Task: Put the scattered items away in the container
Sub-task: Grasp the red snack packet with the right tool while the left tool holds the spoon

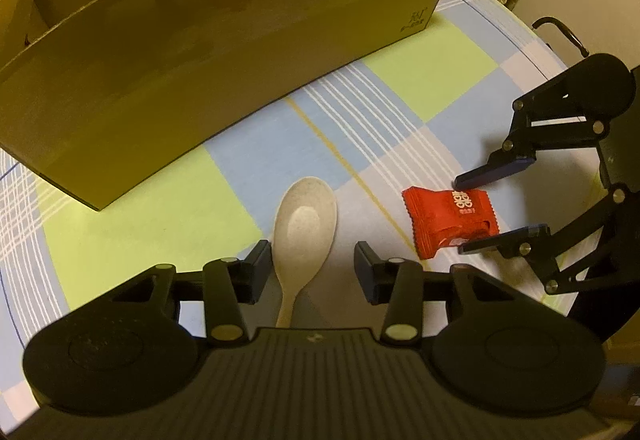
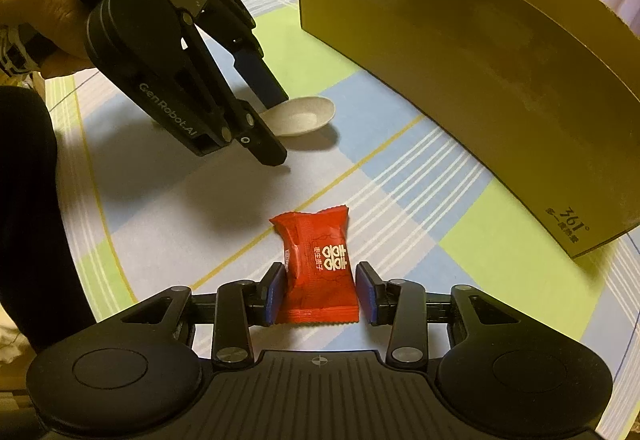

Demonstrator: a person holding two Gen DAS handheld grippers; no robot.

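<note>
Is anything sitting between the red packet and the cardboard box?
Nothing visible: bare checked tablecloth separates the red foil snack packet from the tall brown cardboard box. The open right gripper straddles the packet, which must clear the box's near wall.

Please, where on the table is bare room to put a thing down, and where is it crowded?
Free: the checked cloth between the red packet and the cardboard box, and the green patch between the box and the spoon. Crowded: around the spoon and packet, where the open left gripper and right gripper straddle them.

Both wrist views low, close; sharing box (image 1: 224, 52), tablecloth (image 2: 400, 176).
</note>
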